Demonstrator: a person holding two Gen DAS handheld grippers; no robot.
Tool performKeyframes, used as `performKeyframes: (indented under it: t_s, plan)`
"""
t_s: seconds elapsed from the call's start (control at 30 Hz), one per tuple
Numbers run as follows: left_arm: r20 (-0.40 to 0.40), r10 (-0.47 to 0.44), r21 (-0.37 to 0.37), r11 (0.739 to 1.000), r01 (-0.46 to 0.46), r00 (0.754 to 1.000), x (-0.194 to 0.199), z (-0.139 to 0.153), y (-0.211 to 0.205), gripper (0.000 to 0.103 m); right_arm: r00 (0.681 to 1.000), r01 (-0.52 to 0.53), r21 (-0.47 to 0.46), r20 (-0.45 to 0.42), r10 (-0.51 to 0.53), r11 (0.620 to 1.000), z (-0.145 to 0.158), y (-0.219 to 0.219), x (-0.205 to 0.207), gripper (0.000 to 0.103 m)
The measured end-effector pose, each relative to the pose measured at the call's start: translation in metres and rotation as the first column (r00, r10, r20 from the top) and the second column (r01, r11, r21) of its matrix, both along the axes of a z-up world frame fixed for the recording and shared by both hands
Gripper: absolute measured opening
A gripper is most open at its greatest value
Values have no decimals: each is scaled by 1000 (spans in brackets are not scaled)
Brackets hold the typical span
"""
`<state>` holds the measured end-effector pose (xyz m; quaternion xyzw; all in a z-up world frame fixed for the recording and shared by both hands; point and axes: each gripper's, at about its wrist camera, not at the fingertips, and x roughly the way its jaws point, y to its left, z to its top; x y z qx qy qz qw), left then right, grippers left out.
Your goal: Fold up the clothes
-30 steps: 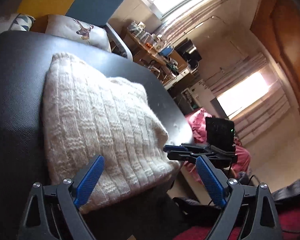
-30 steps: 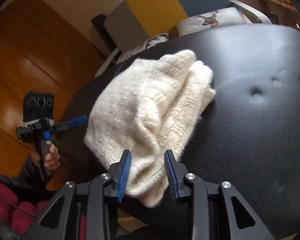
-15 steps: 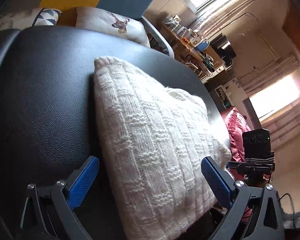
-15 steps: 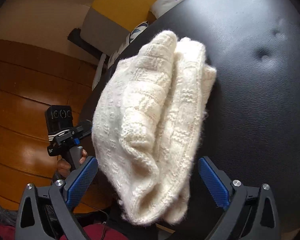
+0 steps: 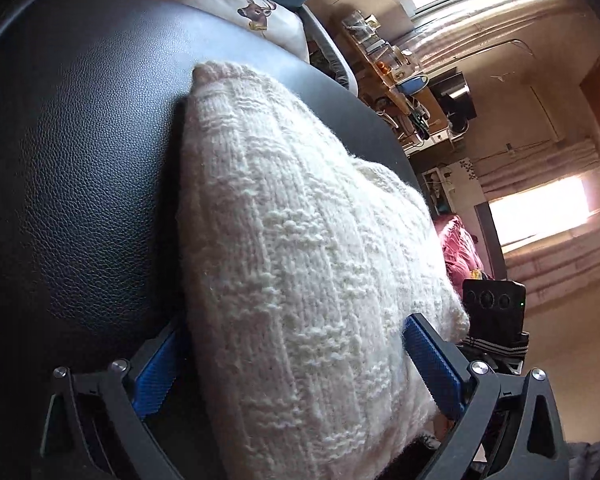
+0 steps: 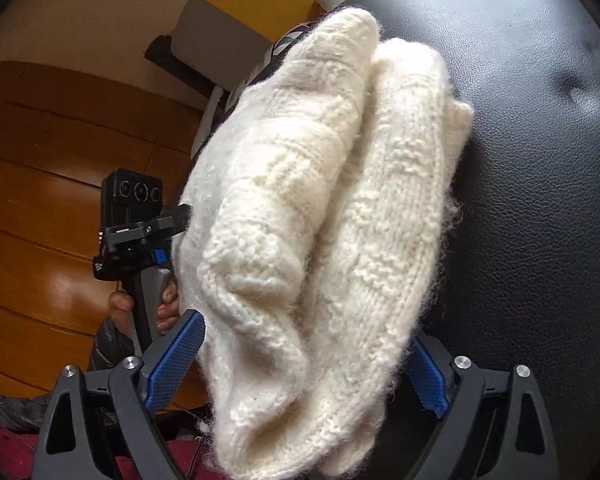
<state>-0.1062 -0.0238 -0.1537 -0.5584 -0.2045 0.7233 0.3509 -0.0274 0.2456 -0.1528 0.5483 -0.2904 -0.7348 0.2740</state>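
- One cream knitted sweater (image 5: pixel 300 264), folded into a thick bundle, is seen lying on one black leather seat (image 5: pixel 80 168), its near edge overhanging the seat's edge toward 6 o'clock in both wrist views.
- From the right wrist, two rolled layers of the sweater (image 6: pixel 320 248) are counted, side by side.
- The right gripper (image 6: pixel 296 368) is caught closing; the bundle's end sits between its two blue pads (image 6: pixel 172 364), and the wool is touched at both sides, at 8 and 4 o'clock.
- The left gripper (image 5: pixel 300 368) is held spread about the bundle's other end, with wool brushing both pads; a firm pinch cannot be told.
- Both grippers are pointed slantwise downward at the seat.
- One hand (image 6: pixel 160 304) is seen at 9 o'clock, wrapped round the left gripper's handle.
- One deer-print cushion (image 5: pixel 244 12) is set at 12 o'clock beyond the seat.
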Motion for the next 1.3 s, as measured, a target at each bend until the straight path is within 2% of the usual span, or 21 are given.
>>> performKeyframes:
  t_s: [0.03, 0.1, 0.13, 0.17, 0.27, 0.4, 0.57, 0.67, 0.77, 0.9, 1.0, 1.07, 1.17, 1.2, 1.23, 1.3]
  plan:
    - [-2, 0, -16, 1000, 0, 1000, 2, 1, 2, 102, 1000, 7, 26, 2, -7, 1000, -1, -2, 0, 44]
    - [-6, 0, -48, 999, -1, 1000, 7, 4, 5, 72, 1000, 25, 27, -15, -25, 999, -3, -3, 4, 41]
    - [-11, 4, -51, 999, -5, 1000, 11, 6, 5, 71, 999, 36, 29, -28, -35, 999, -3, -3, 6, 40]
    - [-19, 11, -41, 999, -11, 1000, 15, 8, 4, 62, 998, 46, 31, -41, -45, 998, -2, -3, 9, 40]
    - [-42, 30, -1, 1000, -30, 999, 29, 15, 3, 55, 995, 64, 34, -74, -61, 997, 1, -1, 16, 39]
    - [-119, -17, 94, 995, 28, 993, 45, 38, 21, 52, 988, 100, 21, -120, -97, 995, 12, 20, 27, 39]
    - [-227, -118, 158, 975, 156, 967, 37, 80, 80, 52, 960, 196, 47, -214, -182, 979, 45, 64, 40, 39]
    - [-283, -189, 168, 955, 243, 940, 20, 108, 129, 52, 927, 277, 63, -280, -249, 959, 70, 102, 46, 36]
    - [-352, -259, 164, 929, 332, 899, 0, 140, 190, 52, 885, 357, 88, -351, -306, 930, 101, 143, 49, 34]
    - [-413, -317, 181, 891, 418, 854, -25, 173, 262, 52, 823, 469, 156, -434, -366, 869, 136, 195, 54, 35]
    - [-379, -372, 125, 887, 445, 847, -44, 157, 318, 53, 807, 535, 220, -418, -417, 816, 128, 226, 56, 34]
    - [-339, -419, 63, 883, 464, 842, -55, 135, 355, 54, 816, 557, 252, -342, -465, 791, 102, 250, 60, 32]
    - [-210, -502, -142, 865, 482, 839, -58, 69, 390, 54, 839, 544, 292, -179, -514, 787, 37, 267, 69, 29]
    - [-180, -514, -216, 853, 476, 839, -58, 48, 395, 56, 834, 551, 258, -152, -530, 793, 19, 269, 72, 29]
    - [-167, -505, -228, 856, 465, 847, -59, 36, 392, 59, 816, 578, 192, -153, -557, 793, 11, 273, 79, 29]
    - [-135, -468, -150, 881, 449, 874, -69, 27, 379, 64, 775, 628, 85, -160, -612, 773, 3, 282, 90, 29]
